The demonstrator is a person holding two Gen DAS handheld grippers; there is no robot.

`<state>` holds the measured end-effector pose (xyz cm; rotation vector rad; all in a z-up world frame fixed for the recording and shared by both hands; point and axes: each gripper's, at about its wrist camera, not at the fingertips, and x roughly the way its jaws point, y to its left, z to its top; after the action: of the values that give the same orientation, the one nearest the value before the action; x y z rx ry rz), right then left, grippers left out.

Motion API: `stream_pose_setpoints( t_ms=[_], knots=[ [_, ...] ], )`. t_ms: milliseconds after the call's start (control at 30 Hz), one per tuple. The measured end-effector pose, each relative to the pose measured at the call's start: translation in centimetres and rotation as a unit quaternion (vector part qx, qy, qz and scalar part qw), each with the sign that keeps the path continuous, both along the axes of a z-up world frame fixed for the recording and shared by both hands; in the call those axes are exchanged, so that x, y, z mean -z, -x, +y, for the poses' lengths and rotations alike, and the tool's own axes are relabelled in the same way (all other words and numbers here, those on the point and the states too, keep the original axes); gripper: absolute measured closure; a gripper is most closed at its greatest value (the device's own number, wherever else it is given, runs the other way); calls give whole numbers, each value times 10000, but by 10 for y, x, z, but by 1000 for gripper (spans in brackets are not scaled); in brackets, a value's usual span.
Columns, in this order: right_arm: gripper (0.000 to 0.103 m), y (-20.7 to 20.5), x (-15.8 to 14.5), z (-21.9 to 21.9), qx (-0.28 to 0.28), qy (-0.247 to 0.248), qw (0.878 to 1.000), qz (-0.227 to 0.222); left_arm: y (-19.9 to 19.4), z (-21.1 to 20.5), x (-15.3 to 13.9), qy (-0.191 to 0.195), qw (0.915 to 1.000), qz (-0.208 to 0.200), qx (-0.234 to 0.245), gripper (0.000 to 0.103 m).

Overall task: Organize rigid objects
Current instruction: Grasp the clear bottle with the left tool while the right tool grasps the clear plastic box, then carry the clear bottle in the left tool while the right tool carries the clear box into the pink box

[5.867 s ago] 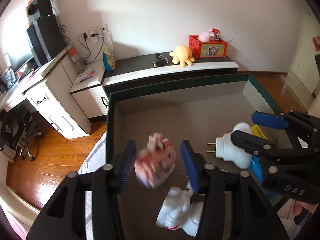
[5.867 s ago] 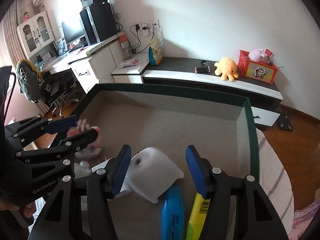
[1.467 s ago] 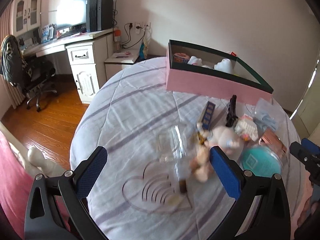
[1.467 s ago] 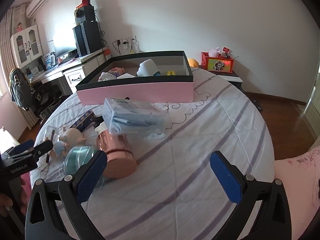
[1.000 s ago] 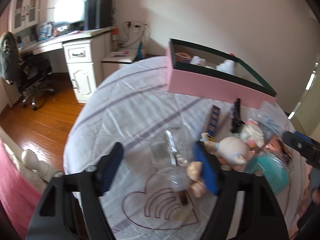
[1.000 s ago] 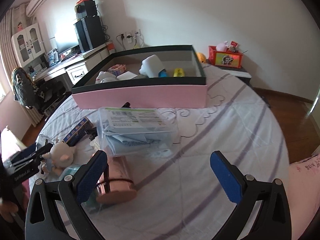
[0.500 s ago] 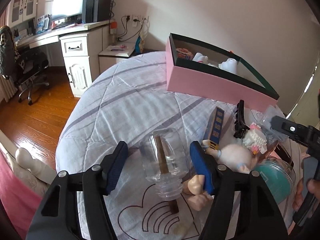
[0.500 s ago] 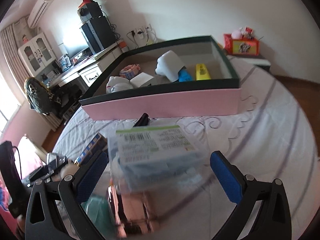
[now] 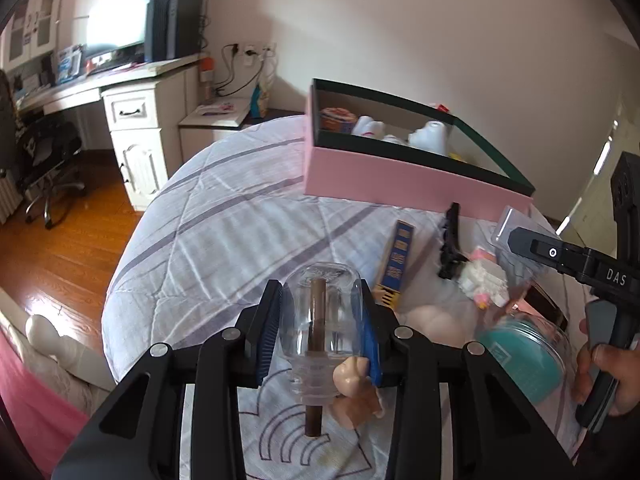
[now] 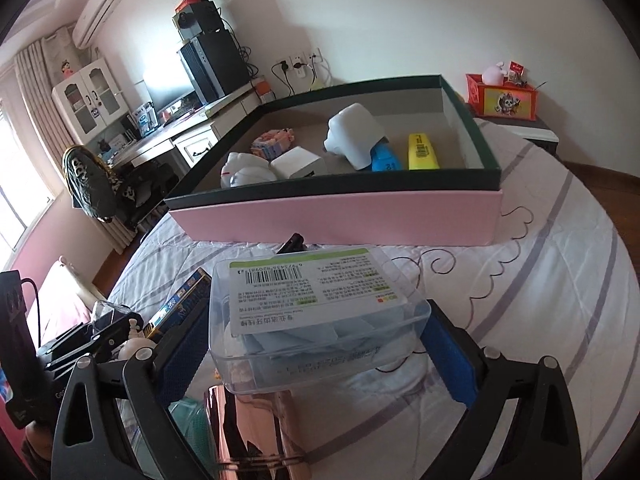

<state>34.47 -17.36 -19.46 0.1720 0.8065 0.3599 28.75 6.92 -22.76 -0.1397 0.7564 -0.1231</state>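
Left tool: its jaws have just been closing and now clamp a clear jar by its sides; both blue pads press the glass. We note a brown stick running through the jar and out of its mouth toward the camera. The jar sits just above the striped bed quilt, beside a small doll and a narrow blue box.

Right tool: jaws stand wide apart, one pad on each side of a clear plastic box with a barcode label on top. We cannot tell whether the pads touch it. The box rests on a rose-gold cylinder.

Beyond both, the pink tray with a dark green rim stands on the quilt. Inside it we see a white plug adapter, a yellow item, a blue item and a white cube. A black hair clip lies just in front of the tray.
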Motion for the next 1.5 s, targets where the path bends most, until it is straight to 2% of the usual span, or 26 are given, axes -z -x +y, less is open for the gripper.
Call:
stream_pose_setpoints(
  t_ms=[67,233,367,433,533,633,733,833,933,1133,1267,1367,1433,1500],
  knots=[
    [5,3,-1,-2,-10,71,10000,-24,1,-1,2,-60,9999,94,2,67],
    [5,7,3,-8,11,69,10000,24,-2,9,5,7,9992,332,-237,45],
    [5,5,4,-12,47,38,10000,24,-13,11,7,17,9980,562,-292,36],
    [5,2,3,-12,50,14,10000,49,-16,15,7,33,9973,639,-348,27],
    [5,0,2,-12,27,47,10000,46,-20,21,6,-4,9966,662,-492,24],
    [5,-1,2,-11,6,53,10000,60,-18,29,5,202,9957,693,-583,21],
    [5,-1,3,-11,-1,62,10000,73,-9,34,-1,267,9957,584,-664,20],
    [5,-2,3,-11,0,56,9999,86,-1,39,-6,582,9956,504,-527,20],
    [5,0,3,-11,1,28,9999,97,5,39,-9,118,9968,392,-686,20],
    [4,3,2,-12,17,24,9999,99,15,42,-8,-80,9976,328,-611,20],
    [4,5,1,-12,25,37,10000,87,13,34,0,-57,9978,420,-510,21],
    [5,6,1,-13,40,55,9999,88,13,33,2,105,9984,343,-443,31],
    [5,6,3,-12,33,95,9999,133,12,30,2,265,9985,338,-347,47],
    [5,6,4,-12,43,81,9999,136,14,27,2,398,9984,265,-298,55]
  ],
)
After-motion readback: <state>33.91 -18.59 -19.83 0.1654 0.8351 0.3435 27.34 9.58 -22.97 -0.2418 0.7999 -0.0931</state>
